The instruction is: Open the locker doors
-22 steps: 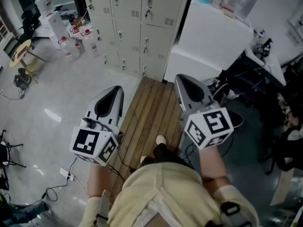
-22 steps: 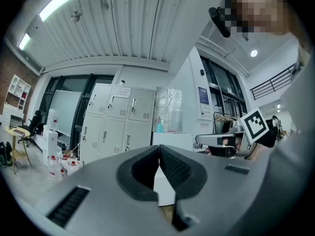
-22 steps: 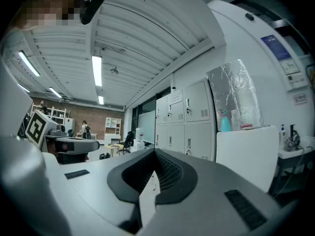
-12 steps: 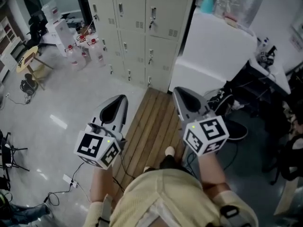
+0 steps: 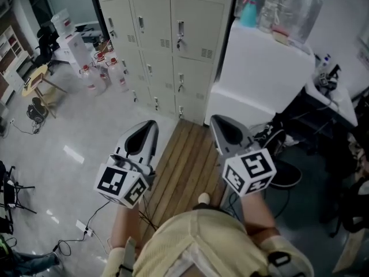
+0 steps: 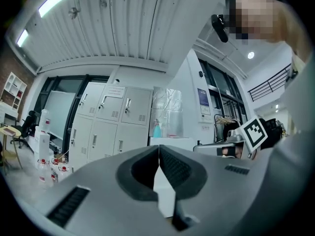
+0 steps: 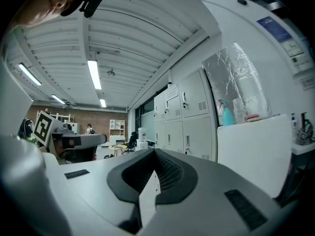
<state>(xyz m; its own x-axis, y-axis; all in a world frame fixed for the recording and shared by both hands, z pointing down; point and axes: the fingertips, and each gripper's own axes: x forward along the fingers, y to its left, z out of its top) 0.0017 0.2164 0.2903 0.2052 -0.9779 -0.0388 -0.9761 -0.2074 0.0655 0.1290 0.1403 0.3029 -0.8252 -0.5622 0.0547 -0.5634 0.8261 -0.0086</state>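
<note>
A bank of cream lockers (image 5: pixel 167 33) stands ahead in the head view, all its doors closed, each with a small latch handle (image 5: pixel 180 29). The same lockers (image 6: pixel 106 127) show in the left gripper view and, at an angle, the lockers (image 7: pixel 184 122) in the right gripper view. My left gripper (image 5: pixel 149 126) is held level over the wooden floor strip, jaws shut and empty. My right gripper (image 5: pixel 216 122) is level beside it, also shut with nothing between its jaws. Both are well short of the lockers.
A white cabinet (image 5: pixel 262 68) with a teal spray bottle (image 5: pixel 249 10) on top stands right of the lockers. Water jugs (image 5: pixel 106 71) and boxes sit at the left. A wooden plank strip (image 5: pixel 184 160) leads to the lockers. Cables (image 5: pixel 86 215) lie on the floor.
The lockers have come lower and larger in the head view as the person moved toward them. Both grippers stayed side by side, jaws shut.
</note>
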